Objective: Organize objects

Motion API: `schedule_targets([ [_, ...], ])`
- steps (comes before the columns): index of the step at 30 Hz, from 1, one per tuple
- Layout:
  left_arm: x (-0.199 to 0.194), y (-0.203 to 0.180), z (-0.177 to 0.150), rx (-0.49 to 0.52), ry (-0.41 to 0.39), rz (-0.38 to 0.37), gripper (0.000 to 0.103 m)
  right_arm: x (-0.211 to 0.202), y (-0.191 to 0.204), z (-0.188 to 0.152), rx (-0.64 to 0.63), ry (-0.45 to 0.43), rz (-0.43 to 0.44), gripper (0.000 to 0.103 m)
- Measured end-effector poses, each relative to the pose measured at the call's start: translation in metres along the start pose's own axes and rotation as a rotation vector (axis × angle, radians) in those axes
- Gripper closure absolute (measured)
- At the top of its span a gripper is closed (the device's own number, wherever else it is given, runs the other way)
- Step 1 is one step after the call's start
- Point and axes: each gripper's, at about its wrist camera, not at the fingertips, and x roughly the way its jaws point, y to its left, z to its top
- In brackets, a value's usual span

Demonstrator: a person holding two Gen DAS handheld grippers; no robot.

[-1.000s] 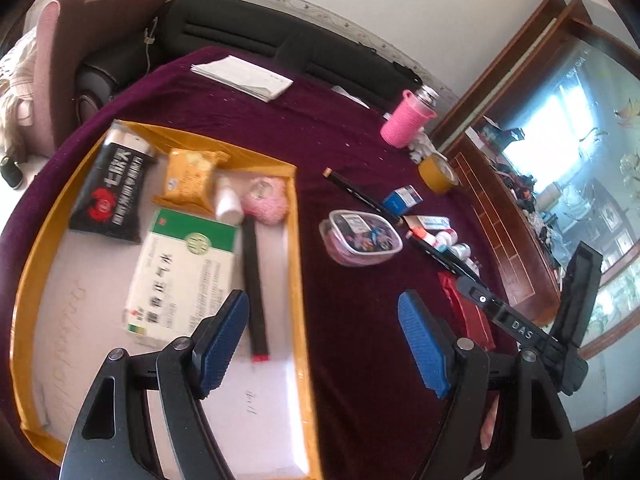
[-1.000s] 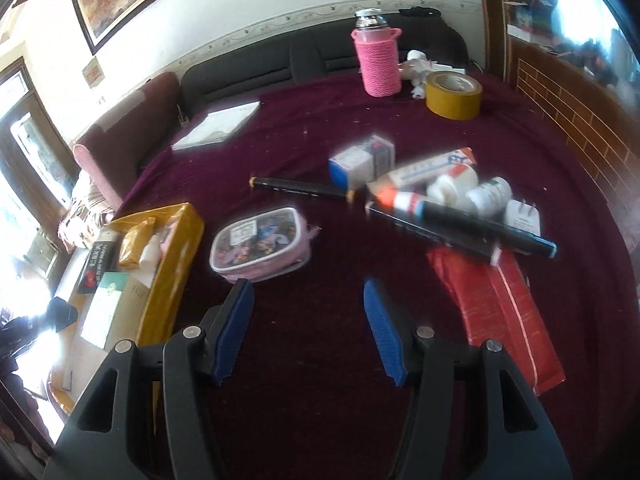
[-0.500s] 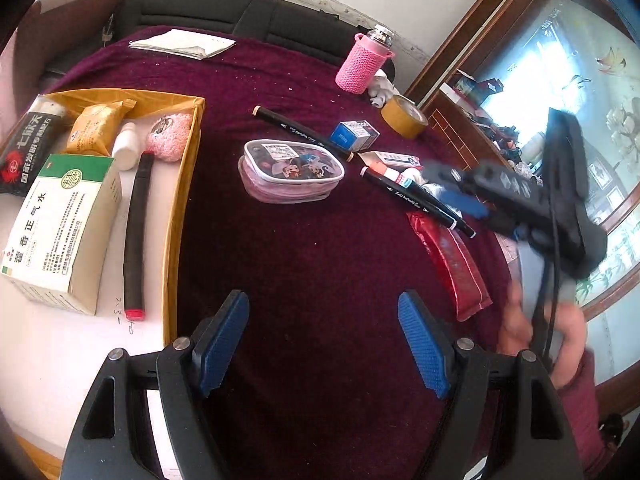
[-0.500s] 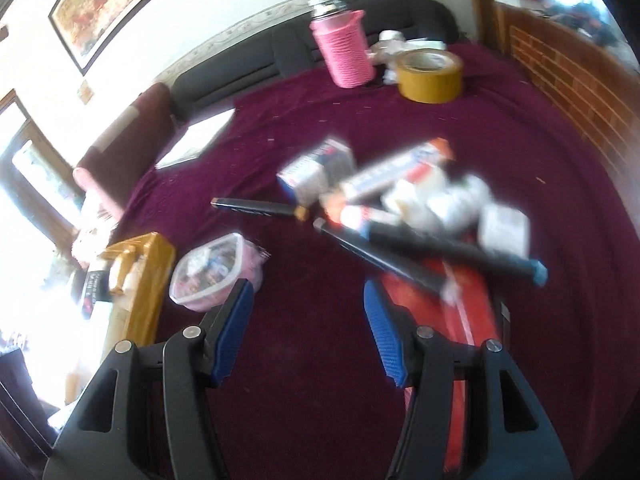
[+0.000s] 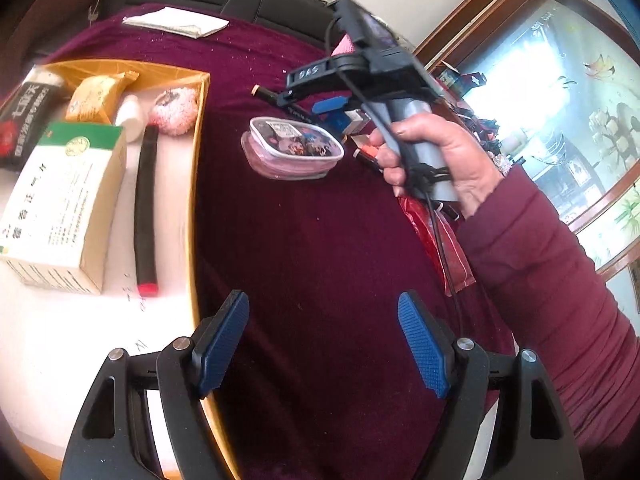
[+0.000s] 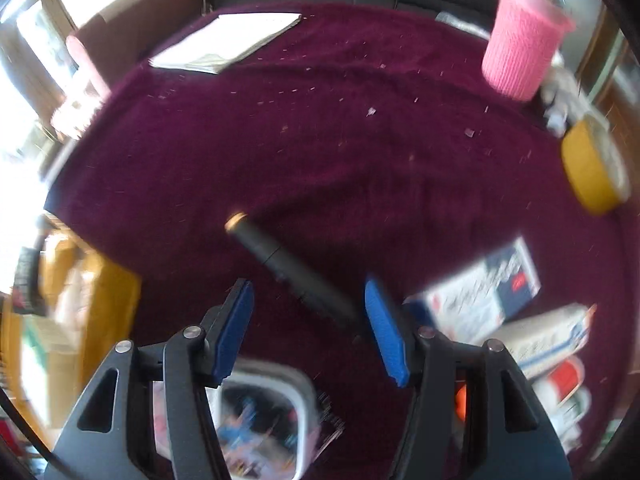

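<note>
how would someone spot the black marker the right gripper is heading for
On the maroon tablecloth, look just ahead of the right gripper, left of the blue-and-white box. The black marker lies diagonally, bare on the cloth. Its tan end cap sets it apart from the markers beside the tubes.

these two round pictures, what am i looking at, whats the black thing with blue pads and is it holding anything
Each picture comes from a fisheye camera on a hand-held two-finger tool; no robot, a person carries one in each hand. The left gripper has its jaws open and empty above the maroon tablecloth. Its view also shows the person's right hand carrying the other tool. The right gripper is open too, hovering over a black marker pen; nothing is held. On the cloth lie a clear plastic lidded box, a pink knitted bottle sleeve and a yellow tape roll. The yellow-rimmed cardboard tray on the left already holds sorted items.
</note>
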Motion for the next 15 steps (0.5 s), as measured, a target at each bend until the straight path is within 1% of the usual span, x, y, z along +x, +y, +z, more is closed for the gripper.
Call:
schedule_targets([
  [1, -0.001, 0.001, 0.001, -0.001, -0.003, -0.007, 0.031, 0.007, -0.002, 0.003, 0.004, 0.03, -0.002, 0.057],
  [2, -0.002, 0.003, 0.002, -0.001, -0.006, -0.011, 0.031, 0.013, -0.004, 0.003, 0.015, 0.055, -0.006, 0.063],
  [4, -0.001, 0.004, 0.003, -0.001, -0.012, -0.022, 0.031, 0.012, -0.003, 0.002, 0.005, 0.046, -0.028, 0.072],
  [5, -0.001, 0.005, 0.003, -0.004, -0.012, -0.026, 0.031, 0.01, -0.004, 0.0, 0.016, 0.051, -0.025, 0.081],
  [6, 0.0, 0.005, 0.004, -0.004, -0.011, -0.027, 0.031, 0.009, -0.004, -0.002, 0.026, 0.056, -0.026, 0.087],
  [7, 0.002, 0.004, 0.004, -0.003, -0.01, -0.027, 0.031, 0.006, -0.004, -0.006, 0.035, 0.063, -0.042, 0.09],
  [9, 0.003, 0.002, 0.004, -0.001, -0.006, -0.025, 0.031, -0.001, -0.007, -0.017, 0.038, 0.053, -0.054, 0.091],
  [10, 0.004, 0.001, 0.003, -0.001, -0.003, -0.025, 0.031, -0.006, -0.009, -0.021, 0.047, 0.049, -0.044, 0.091],
  [14, 0.005, -0.003, 0.003, -0.003, 0.003, -0.015, 0.031, -0.036, -0.026, -0.05, 0.098, 0.0, 0.026, 0.091],
  [15, 0.006, -0.006, 0.004, 0.001, 0.002, -0.012, 0.031, -0.048, -0.033, -0.055, 0.12, -0.019, 0.056, 0.091],
])
